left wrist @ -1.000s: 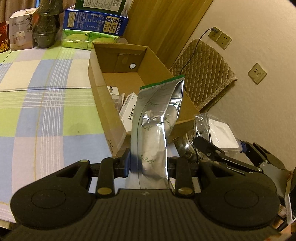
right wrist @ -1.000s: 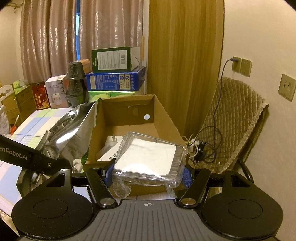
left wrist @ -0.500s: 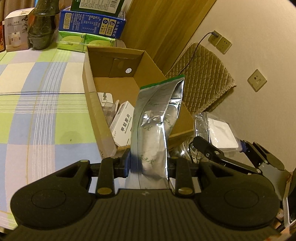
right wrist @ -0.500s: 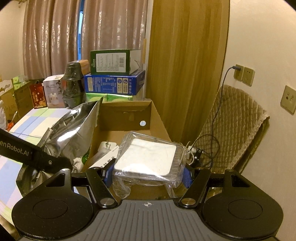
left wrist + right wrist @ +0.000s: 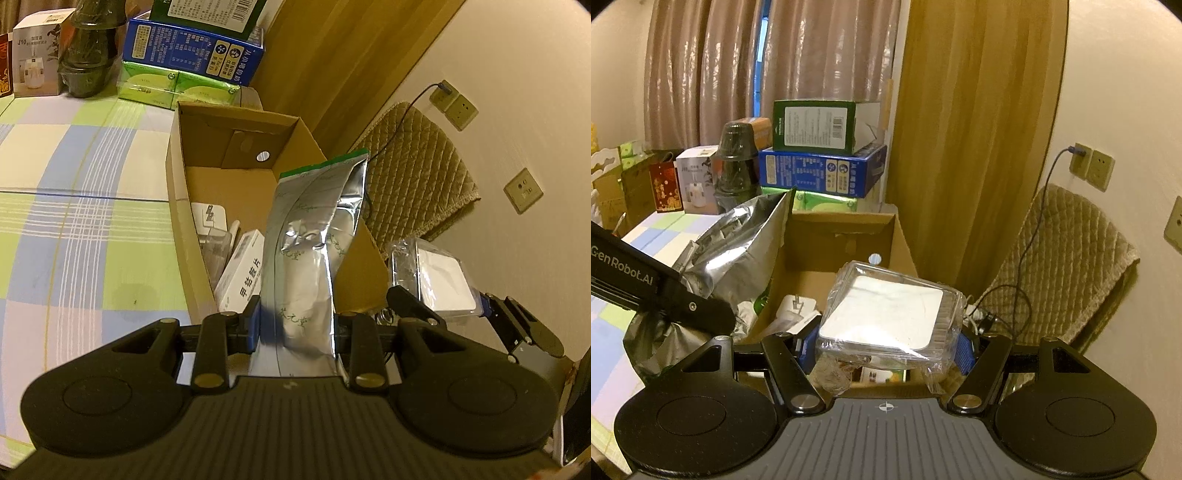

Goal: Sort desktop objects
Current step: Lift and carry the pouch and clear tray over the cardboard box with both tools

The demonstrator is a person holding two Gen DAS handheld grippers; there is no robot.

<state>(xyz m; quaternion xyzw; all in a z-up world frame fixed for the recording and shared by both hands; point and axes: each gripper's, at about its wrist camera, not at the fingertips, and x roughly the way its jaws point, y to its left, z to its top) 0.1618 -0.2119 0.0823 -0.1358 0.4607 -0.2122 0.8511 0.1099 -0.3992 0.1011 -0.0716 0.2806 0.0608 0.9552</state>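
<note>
My left gripper (image 5: 295,325) is shut on a silver foil pouch (image 5: 310,251) with a green top edge, held upright over the near end of an open cardboard box (image 5: 177,206). The pouch also shows at the left of the right wrist view (image 5: 738,254). My right gripper (image 5: 886,349) is shut on a clear plastic case with a white square inside (image 5: 886,310), held above the box's near right corner (image 5: 901,236). The case also shows in the left wrist view (image 5: 436,277). Inside the box lie a white charger (image 5: 208,218) and a white medicine box (image 5: 240,280).
The box stands on a checked tablecloth (image 5: 74,229). Behind it are stacked blue (image 5: 195,48) and green cartons, a dark jar (image 5: 88,55) and a white humidifier box (image 5: 37,62). A quilted chair (image 5: 1067,266) with a cable and wall sockets is at the right.
Both grippers have moved forward and up over the box with their loads. More of the box's inside shows now. Both grips are unchanged.
</note>
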